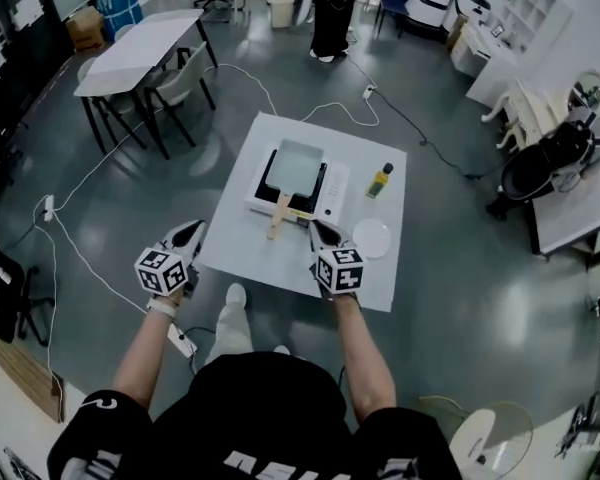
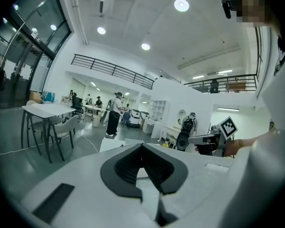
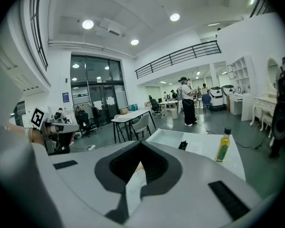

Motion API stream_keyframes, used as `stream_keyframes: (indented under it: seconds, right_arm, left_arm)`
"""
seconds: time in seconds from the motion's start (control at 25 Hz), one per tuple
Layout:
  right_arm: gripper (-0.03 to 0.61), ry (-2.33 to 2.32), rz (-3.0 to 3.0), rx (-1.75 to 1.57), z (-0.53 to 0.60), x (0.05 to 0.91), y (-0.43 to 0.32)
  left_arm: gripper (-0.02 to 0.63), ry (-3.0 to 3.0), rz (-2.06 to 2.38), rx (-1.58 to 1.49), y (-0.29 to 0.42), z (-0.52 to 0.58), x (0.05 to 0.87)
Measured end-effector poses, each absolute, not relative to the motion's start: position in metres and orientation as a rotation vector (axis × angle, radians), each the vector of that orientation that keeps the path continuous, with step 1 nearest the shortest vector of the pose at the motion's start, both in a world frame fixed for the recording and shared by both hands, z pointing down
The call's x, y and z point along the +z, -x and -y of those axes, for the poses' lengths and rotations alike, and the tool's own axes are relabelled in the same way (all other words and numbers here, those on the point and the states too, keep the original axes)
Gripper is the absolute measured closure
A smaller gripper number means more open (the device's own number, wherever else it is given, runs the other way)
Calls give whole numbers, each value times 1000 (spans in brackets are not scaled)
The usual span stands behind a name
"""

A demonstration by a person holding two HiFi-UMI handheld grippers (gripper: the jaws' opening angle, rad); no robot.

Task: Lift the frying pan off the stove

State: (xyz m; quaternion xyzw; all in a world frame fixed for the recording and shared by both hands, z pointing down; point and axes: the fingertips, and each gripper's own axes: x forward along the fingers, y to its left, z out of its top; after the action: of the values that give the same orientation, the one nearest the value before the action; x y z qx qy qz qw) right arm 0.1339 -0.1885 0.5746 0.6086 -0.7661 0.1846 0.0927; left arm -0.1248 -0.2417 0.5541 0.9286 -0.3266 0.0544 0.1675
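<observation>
A rectangular grey frying pan (image 1: 293,162) with a wooden handle (image 1: 279,217) sits on a white portable stove (image 1: 334,192) in the middle of a white table (image 1: 240,243). The handle points toward me. My right gripper (image 1: 318,230) hovers over the table's near edge, just right of the handle's end, shut and empty. My left gripper (image 1: 193,230) is off the table's left edge, also shut on nothing. In the right gripper view the shut gripper (image 3: 141,144) points toward the pan (image 3: 173,137). The left gripper (image 2: 142,146) points past the table's corner (image 2: 113,144).
A bottle of yellow oil (image 1: 380,179) (image 3: 222,147) stands right of the stove. A white plate (image 1: 371,238) lies near the right gripper. Cables run over the floor. Tables and chairs (image 1: 145,63) stand at the back left, and a person (image 1: 332,13) stands beyond the table.
</observation>
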Motion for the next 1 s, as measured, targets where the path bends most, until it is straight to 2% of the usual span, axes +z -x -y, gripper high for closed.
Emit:
stream_keyframes:
  seconds: [1.0]
  right_arm:
    - [581,-2086,2050,602,248,576,-185]
  left_arm:
    - [615,-2751,495,250,25,362,563]
